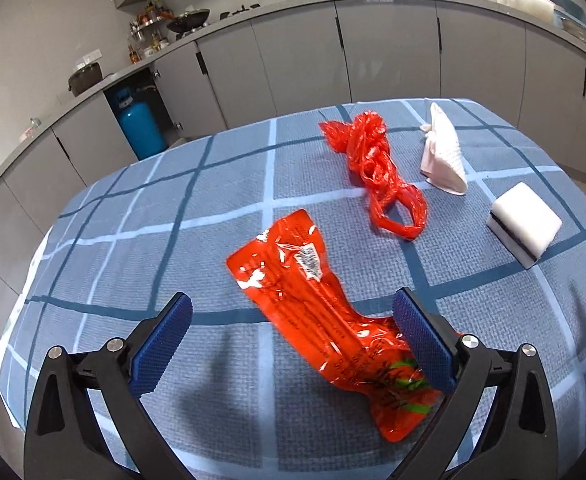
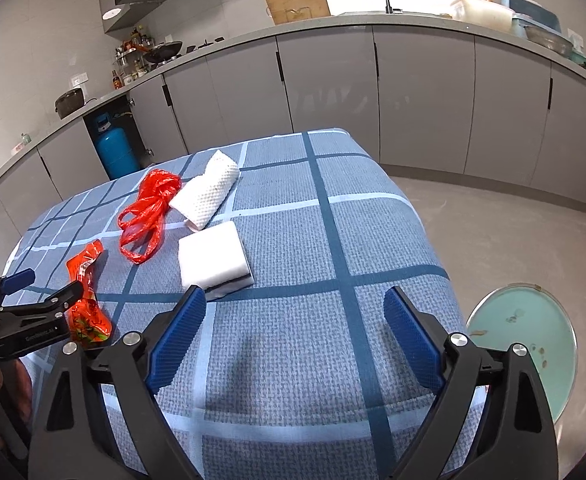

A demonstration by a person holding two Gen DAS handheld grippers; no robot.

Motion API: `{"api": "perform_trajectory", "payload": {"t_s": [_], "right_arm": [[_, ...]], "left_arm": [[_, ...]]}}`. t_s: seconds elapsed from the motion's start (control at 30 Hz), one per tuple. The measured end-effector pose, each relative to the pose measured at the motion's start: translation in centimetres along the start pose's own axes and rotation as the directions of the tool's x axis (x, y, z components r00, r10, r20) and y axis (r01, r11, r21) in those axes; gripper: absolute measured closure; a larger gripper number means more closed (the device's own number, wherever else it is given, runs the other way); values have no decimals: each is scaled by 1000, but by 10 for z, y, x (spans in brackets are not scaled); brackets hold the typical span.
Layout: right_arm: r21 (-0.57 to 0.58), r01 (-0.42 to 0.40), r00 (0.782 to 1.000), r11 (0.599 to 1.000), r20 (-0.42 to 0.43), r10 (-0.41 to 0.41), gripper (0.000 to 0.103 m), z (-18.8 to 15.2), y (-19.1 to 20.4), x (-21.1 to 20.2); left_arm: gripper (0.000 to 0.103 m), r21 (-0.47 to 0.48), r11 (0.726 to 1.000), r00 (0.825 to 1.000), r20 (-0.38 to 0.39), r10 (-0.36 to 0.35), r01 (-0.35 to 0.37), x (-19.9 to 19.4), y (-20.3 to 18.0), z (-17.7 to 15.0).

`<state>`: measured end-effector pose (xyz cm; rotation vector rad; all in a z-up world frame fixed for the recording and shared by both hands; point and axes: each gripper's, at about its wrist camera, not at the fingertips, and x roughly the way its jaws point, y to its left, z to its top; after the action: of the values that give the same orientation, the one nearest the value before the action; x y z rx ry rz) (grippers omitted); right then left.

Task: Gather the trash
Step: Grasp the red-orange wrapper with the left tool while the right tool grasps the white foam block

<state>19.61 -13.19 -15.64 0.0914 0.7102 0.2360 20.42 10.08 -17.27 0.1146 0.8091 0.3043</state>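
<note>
left jaws: wide apart on the left gripper (image 1: pixel 293 318), straddling the wrapper (image 1: pixel 313 312); its near end lies by the right pad (image 1: pixel 423 344), contact unclear
why: looks lined up to pinch the wrapper's near end, not yet clamped
right jaws: wide apart on the right gripper (image 2: pixel 295 310), nothing between, only the cloth (image 2: pixel 333 340)
why: hangs over a bare patch near the table's edge, likely waiting its turn
wrapper: orange, crinkled, flat on the cloth, long axis running away from the left gripper
bag (image 1: pixel 377 176): red plastic, twisted, beyond the wrapper, apart from it
tissue (image 1: pixel 443 152): white, crumpled, just beside the bag
sponge (image 1: pixel 527 224): white block with a dark layer, near the tissue; trash or not, cannot tell
stool (image 2: pixel 525 344): teal, round, on the floor beside the table
bin: none in view
</note>
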Motion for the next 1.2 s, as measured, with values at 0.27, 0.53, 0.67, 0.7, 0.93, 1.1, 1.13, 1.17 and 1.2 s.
{"api": "perform_trajectory", "payload": {"t_s": [0.27, 0.53, 0.67, 0.7, 0.93, 1.1, 1.13, 1.17, 1.2], "right_arm": [[-17, -10, 1000, 1000, -15, 10, 12, 1, 9, 4], [-51, -27, 999, 998, -20, 26, 11, 4, 27, 10], [-55, -26, 999, 998, -26, 24, 10, 3, 32, 14], [-57, -26, 999, 998, -29, 24, 10, 3, 34, 16], [-89, -26, 999, 996, -30, 23, 10, 7, 49, 21], [-95, -27, 999, 995, -29, 24, 10, 10, 52, 25], [-96, -26, 999, 995, -32, 23, 10, 10, 52, 27], [-97, -25, 999, 995, -35, 22, 10, 10, 52, 28], [-98, -25, 999, 995, -37, 21, 10, 10, 53, 30]], "left_arm": [[4, 30, 999, 999, -30, 11, -11, 11, -3, -4], [4, -8, 1000, 997, -81, -13, 12, 13, 30, -6], [4, -55, 998, 996, -93, 14, -19, 16, 50, -6], [4, -66, 998, 996, -92, 17, -23, 17, 52, -5], [4, -99, 995, 997, -74, 9, -16, 22, 50, 12], [5, -109, 994, 993, -118, 7, -19, 38, 50, 7], [5, -109, 994, 993, -119, 6, -19, 39, 50, 7], [5, -110, 994, 993, -118, 3, -16, 40, 50, 7], [7, -109, 994, 993, -118, -3, -10, 41, 49, 7]]}}
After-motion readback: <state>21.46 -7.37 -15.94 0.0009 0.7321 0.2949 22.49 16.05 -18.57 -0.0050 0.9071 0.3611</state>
